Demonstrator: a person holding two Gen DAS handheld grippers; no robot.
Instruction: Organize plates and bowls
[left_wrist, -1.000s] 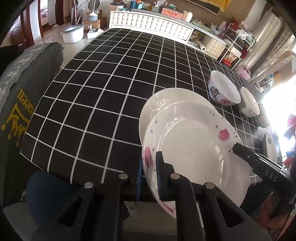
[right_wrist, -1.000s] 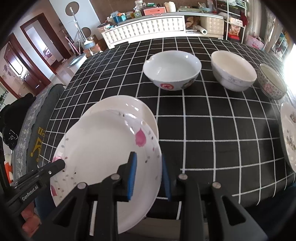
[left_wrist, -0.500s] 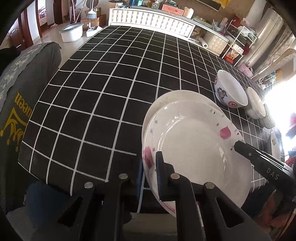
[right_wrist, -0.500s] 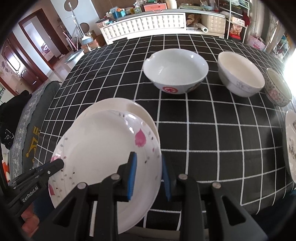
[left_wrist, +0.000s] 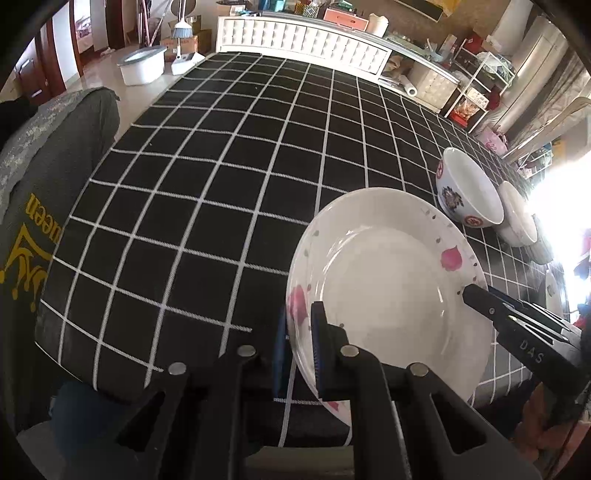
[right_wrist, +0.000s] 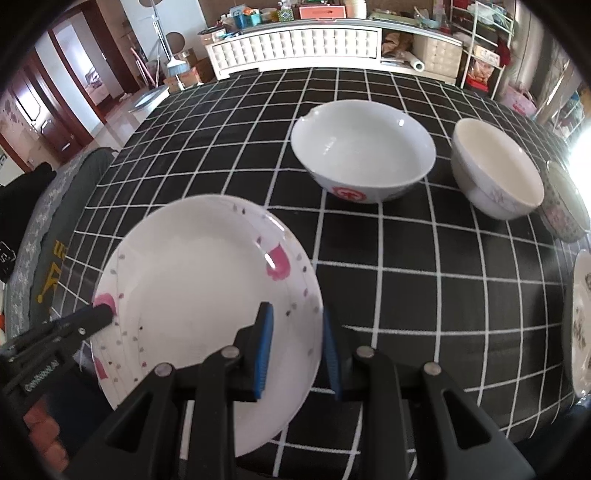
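A white plate with pink flowers is held between both grippers over the near edge of the black checked table. My left gripper is shut on its left rim. My right gripper is shut on its right rim; the plate shows in the right wrist view too. The plain white plate seen under it earlier is now hidden. A large white bowl with a red mark, a cream bowl and a small patterned bowl stand in a row behind.
Another patterned plate lies at the table's right edge. A grey chair back with yellow print stands left of the table. A white cabinet and shelves stand beyond the far edge.
The flowered plate has moved forward and settled over the plain plate beneath it, which no longer shows. Both grippers still hold its rims.
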